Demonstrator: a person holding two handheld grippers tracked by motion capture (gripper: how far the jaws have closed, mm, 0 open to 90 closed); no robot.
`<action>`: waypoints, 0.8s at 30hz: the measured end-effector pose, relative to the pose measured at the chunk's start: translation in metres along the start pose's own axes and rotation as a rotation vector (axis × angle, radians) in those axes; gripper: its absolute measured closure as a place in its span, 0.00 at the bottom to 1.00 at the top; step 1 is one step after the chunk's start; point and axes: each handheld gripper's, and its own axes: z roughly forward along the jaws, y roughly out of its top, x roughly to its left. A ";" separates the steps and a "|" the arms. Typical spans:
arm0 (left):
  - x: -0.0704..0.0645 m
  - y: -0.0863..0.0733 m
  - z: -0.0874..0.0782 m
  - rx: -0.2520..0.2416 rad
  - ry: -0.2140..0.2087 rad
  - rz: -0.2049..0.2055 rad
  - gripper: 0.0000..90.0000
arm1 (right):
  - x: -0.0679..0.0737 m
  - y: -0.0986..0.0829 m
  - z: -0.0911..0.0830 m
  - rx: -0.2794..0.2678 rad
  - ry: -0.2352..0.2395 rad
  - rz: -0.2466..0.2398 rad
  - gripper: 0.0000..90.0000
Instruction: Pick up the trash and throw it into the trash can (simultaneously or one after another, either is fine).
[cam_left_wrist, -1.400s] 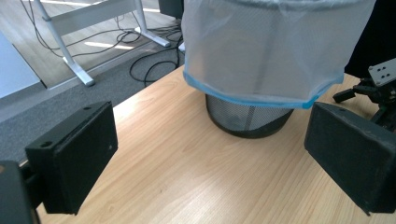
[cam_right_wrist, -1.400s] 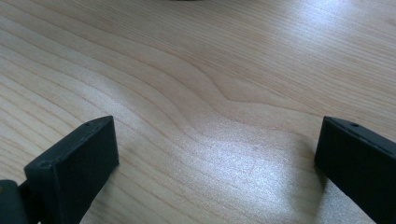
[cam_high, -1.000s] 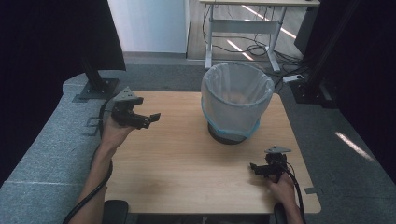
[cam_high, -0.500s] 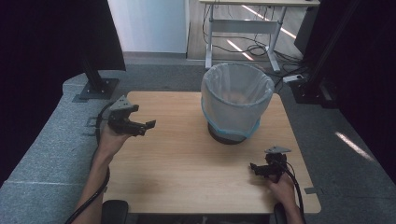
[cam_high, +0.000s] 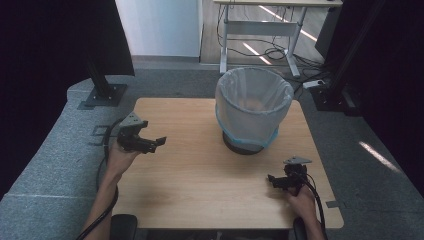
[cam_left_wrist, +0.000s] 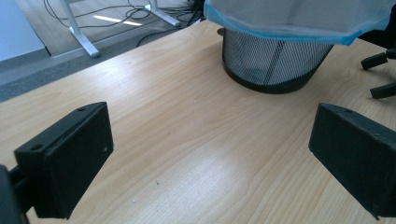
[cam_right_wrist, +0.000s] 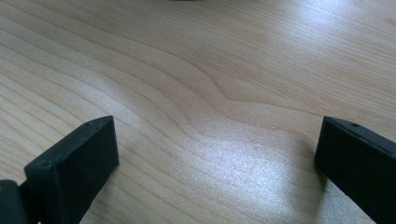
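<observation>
A black mesh waste bin (cam_high: 252, 107) with a pale plastic liner stands at the back right of the wooden table (cam_high: 200, 175). My left gripper (cam_high: 156, 144) hovers over the table's left side, pointing right. Its jaws stand wide apart with nothing between them. In the left gripper view the left gripper (cam_left_wrist: 210, 163) faces the bin's mesh base (cam_left_wrist: 275, 65) across bare wood. My right gripper (cam_high: 272, 181) sits low near the front right corner, open and empty. In the right gripper view the right gripper (cam_right_wrist: 215, 172) is over plain wood.
Grey carpet-covered platforms flank the table on both sides. A black stand base (cam_high: 102, 95) sits at the back left and dark equipment (cam_high: 335, 95) at the back right. A white desk frame (cam_high: 265, 35) with cables stands behind. The other gripper's black jaws (cam_left_wrist: 380, 74) show beside the bin.
My left gripper has drifted back along the table's left side toward the person, still open. The right gripper has stayed where it was.
</observation>
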 end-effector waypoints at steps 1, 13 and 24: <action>0.000 -0.002 0.001 0.001 -0.002 -0.002 0.00 | 0.000 0.000 0.000 0.000 0.000 0.000 0.00; -0.003 -0.024 0.011 0.005 -0.037 -0.031 0.00 | 0.000 0.000 0.000 0.000 0.000 -0.001 0.00; -0.006 -0.045 0.027 0.028 -0.069 -0.042 0.00 | 0.000 0.000 0.000 -0.001 0.001 -0.002 0.00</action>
